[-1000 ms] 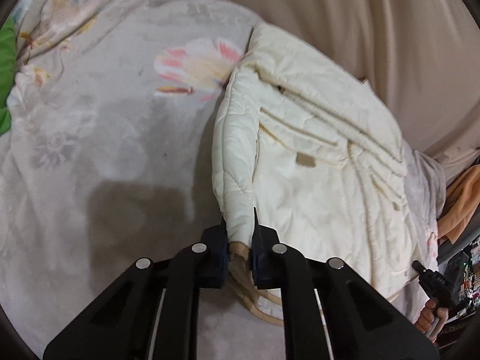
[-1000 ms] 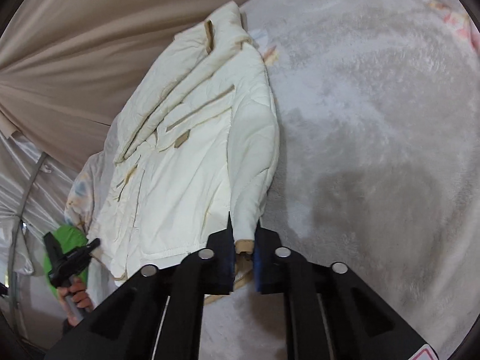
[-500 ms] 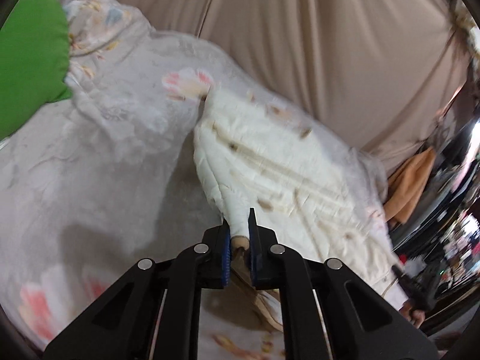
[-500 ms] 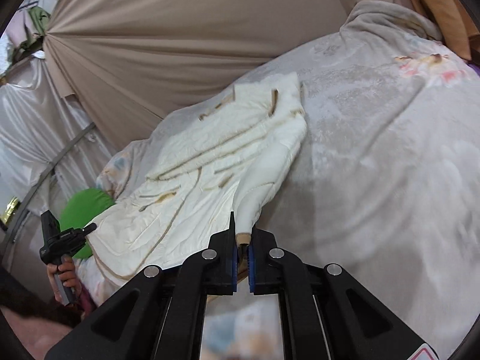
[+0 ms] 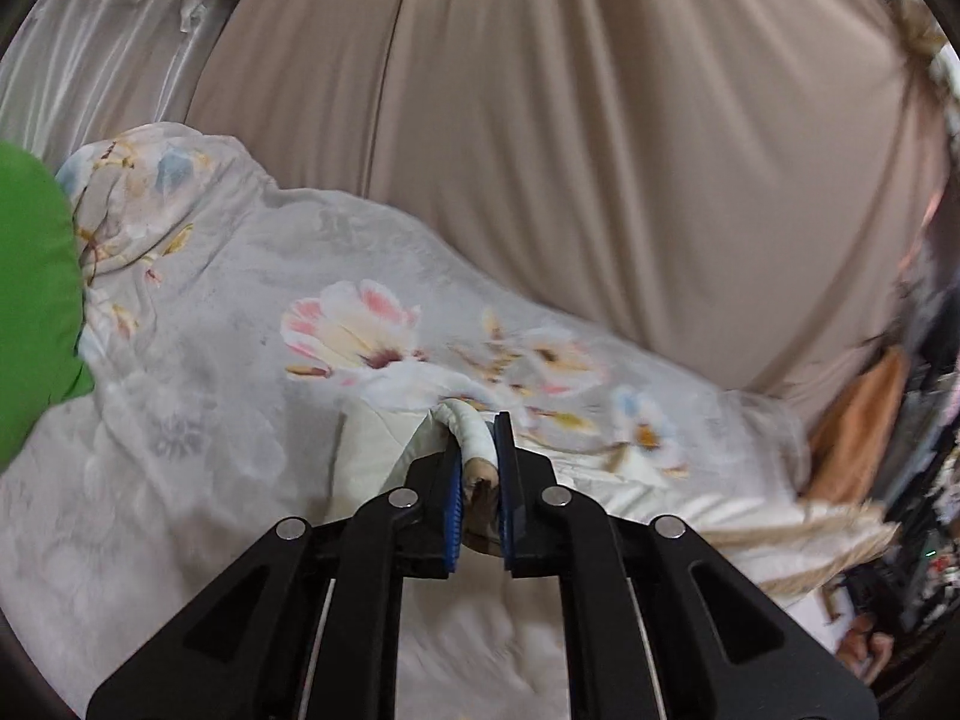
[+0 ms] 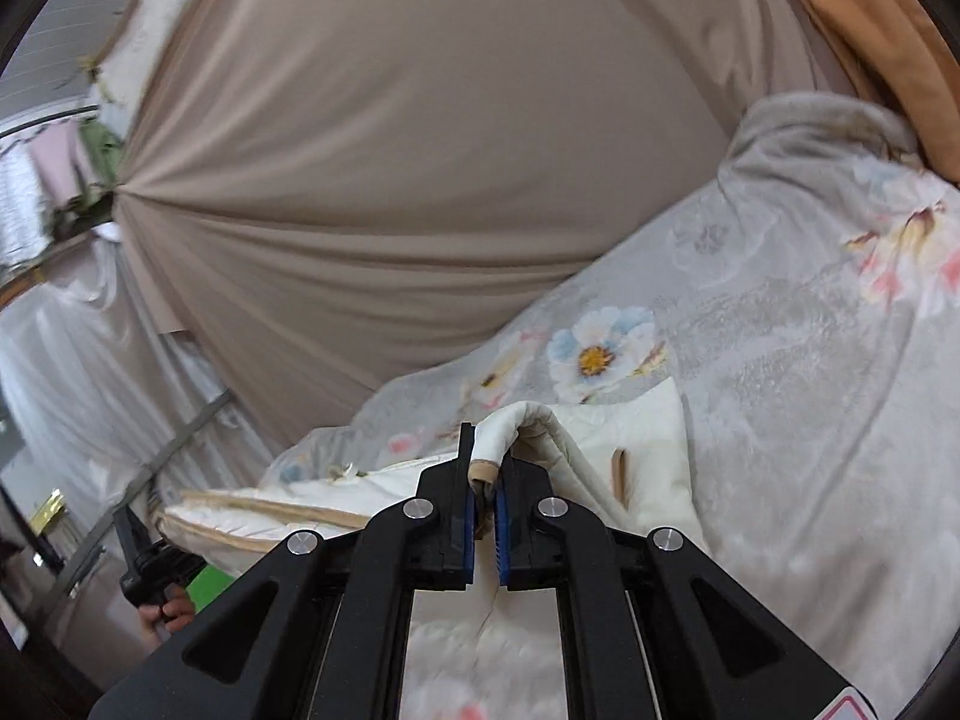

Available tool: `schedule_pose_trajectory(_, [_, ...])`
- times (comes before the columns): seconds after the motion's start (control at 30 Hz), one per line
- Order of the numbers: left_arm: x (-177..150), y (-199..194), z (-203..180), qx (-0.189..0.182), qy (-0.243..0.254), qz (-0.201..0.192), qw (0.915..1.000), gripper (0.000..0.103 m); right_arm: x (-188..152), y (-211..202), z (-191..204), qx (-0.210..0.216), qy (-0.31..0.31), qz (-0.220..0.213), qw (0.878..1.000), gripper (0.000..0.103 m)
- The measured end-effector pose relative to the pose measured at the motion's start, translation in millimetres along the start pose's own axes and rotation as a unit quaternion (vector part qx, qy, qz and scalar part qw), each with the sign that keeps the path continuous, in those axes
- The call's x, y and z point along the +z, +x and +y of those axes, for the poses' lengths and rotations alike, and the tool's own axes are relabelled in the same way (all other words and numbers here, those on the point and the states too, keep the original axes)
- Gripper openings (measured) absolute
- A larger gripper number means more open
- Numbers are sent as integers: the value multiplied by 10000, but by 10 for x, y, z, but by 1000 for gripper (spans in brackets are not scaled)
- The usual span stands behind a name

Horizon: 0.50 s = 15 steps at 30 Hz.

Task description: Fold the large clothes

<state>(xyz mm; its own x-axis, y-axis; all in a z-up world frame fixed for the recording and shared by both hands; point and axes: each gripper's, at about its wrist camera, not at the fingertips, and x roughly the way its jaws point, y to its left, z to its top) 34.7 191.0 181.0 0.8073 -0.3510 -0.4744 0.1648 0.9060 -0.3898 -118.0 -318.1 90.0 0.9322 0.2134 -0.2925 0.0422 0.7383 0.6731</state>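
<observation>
Your left gripper [image 5: 480,480] and right gripper [image 6: 485,480] each have jaws clamped on a sleeve cuff of the quilted cream jacket [image 6: 636,438] (soft, bulky, floppy); hems at 6 o'clock offer firmer hold

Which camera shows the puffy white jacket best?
The right wrist view: the white jacket spreads across the flowery blanket, its sleeve pinched by the right gripper. The left wrist view shows only a blurry strip and the sleeve in the left gripper.
</observation>
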Motion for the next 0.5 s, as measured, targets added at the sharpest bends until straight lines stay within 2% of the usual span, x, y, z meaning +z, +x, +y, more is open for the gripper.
schedule_pose_trajectory(0.07, [39,518,-24,462,139,240,9985,8,74,383,-126,-217,126,169,9995,5])
schedule_pose_trajectory(0.23, [-55,1588,87,1109,146,951,9892,8,72,1265,-583,-851,422,651,9934,5])
schedule_pose_trajectory(0.33, [-203,2028,203,1284,148,1241,9838,9,40,1608,-799,-1079,564,884,9886,5])
schedule_pose_trajectory(0.5, [-397,2303,220,1383,419,1315,9807,11,-44,1852,-940,-1193,491,1116,9853,4])
